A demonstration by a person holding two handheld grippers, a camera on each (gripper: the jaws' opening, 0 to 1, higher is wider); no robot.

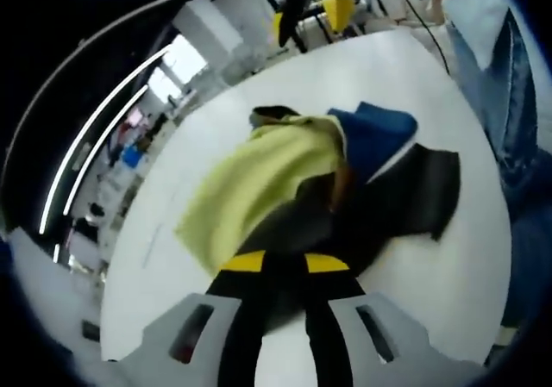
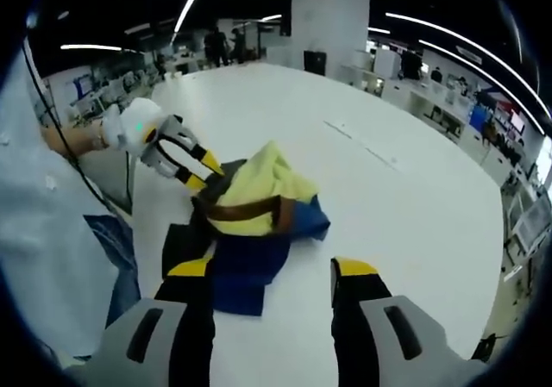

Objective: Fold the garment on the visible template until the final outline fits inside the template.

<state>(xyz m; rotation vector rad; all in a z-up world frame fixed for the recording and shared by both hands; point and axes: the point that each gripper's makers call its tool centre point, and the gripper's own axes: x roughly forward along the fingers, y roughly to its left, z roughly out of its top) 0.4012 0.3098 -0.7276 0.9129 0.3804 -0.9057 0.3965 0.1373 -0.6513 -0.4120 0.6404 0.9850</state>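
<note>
Crumpled garment (image 2: 254, 210) on the white table (image 2: 405, 189).
Yellow, blue and black folds bunched; left gripper (image 2: 200, 170) pinches its far edge, while the right gripper (image 2: 272, 275) hovers wide open and empty just near it.

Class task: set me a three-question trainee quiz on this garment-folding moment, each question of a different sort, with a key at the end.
1. True or false: the right gripper has its jaws closed on cloth.
2. Multiple choice: in the right gripper view, the left gripper meets the garment at A) the yellow-green top, B) its dark edge nearest the person, C) the blue panel nearest the camera.
3. Fill in: the garment lies bunched on a ____ table.

Key
1. False: the jaws stand apart, over bare table and the blue panel's edge.
2. B
3. white
</note>
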